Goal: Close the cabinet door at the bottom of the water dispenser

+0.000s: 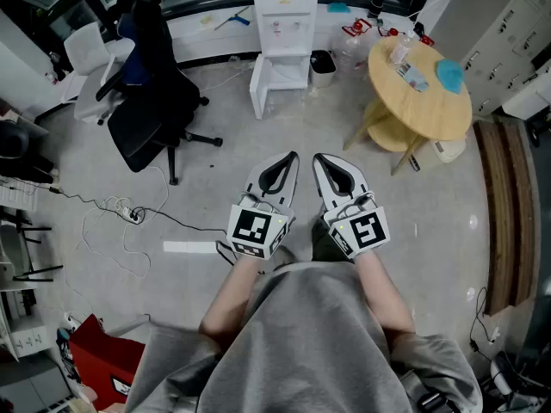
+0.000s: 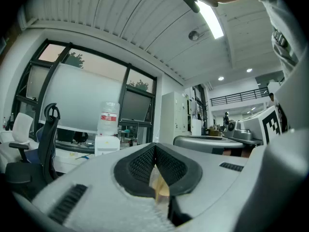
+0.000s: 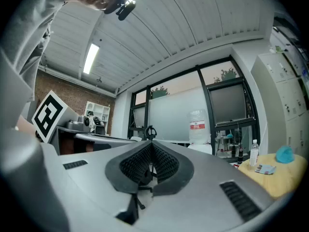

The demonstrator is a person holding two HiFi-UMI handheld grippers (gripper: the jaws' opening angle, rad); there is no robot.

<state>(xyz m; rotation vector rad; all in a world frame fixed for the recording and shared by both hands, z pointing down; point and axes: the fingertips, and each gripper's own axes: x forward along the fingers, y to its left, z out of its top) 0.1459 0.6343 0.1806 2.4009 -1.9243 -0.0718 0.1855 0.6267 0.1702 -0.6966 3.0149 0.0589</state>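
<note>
The white water dispenser (image 1: 283, 17) stands against the far wall, a bottle on top. Its bottom cabinet door (image 1: 257, 86) hangs swung out to the left, and the white compartment (image 1: 290, 71) shows inside. My left gripper (image 1: 291, 157) and right gripper (image 1: 319, 159) are held side by side close to my body, well short of the dispenser, pointing toward it. Both have their jaws shut on nothing. In the left gripper view, the dispenser (image 2: 106, 144) appears far off beyond the left gripper (image 2: 155, 147). The right gripper view shows its bottle (image 3: 198, 128) past the right gripper (image 3: 151, 144).
A black office chair (image 1: 153, 97) stands left of the dispenser, with a white chair (image 1: 89, 57) behind it. A round wooden table (image 1: 424, 86) with small items is at the right. A dark bin (image 1: 323, 66) sits beside the dispenser. Cables (image 1: 120, 213) trail on the floor at left.
</note>
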